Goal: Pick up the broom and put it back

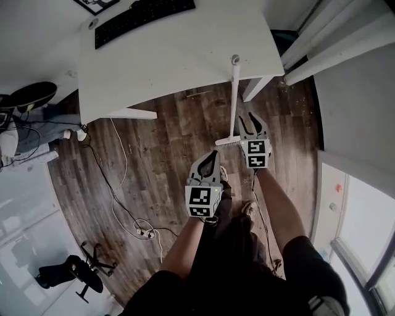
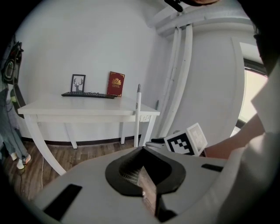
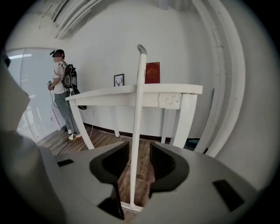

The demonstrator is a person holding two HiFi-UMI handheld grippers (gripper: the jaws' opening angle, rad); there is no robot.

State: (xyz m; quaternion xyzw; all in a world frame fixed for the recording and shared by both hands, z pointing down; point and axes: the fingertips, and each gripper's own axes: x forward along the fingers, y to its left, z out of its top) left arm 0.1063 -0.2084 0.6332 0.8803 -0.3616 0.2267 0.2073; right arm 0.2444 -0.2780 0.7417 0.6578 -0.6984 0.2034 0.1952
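Note:
The white broom (image 1: 235,99) stands upright with its handle top leaning on the front edge of the white table (image 1: 185,55) and its head (image 1: 228,141) on the wood floor. My right gripper (image 1: 250,120) is just behind it, near the head. In the right gripper view the handle (image 3: 138,131) runs up between the jaws of the right gripper (image 3: 139,162), which stand open and clear of it on both sides. My left gripper (image 1: 212,157) hangs lower and to the left, empty. In its own view the left gripper (image 2: 142,173) is shut, and the broom (image 2: 138,113) stands ahead at the table.
A keyboard (image 1: 142,18) lies on the table, with a red book (image 2: 116,84) and a framed picture (image 2: 78,83) behind it. White pipes (image 2: 179,78) run up the wall on the right. Cables (image 1: 123,210) trail over the floor, a chair (image 1: 74,271) stands lower left. A person (image 3: 61,87) stands at far left.

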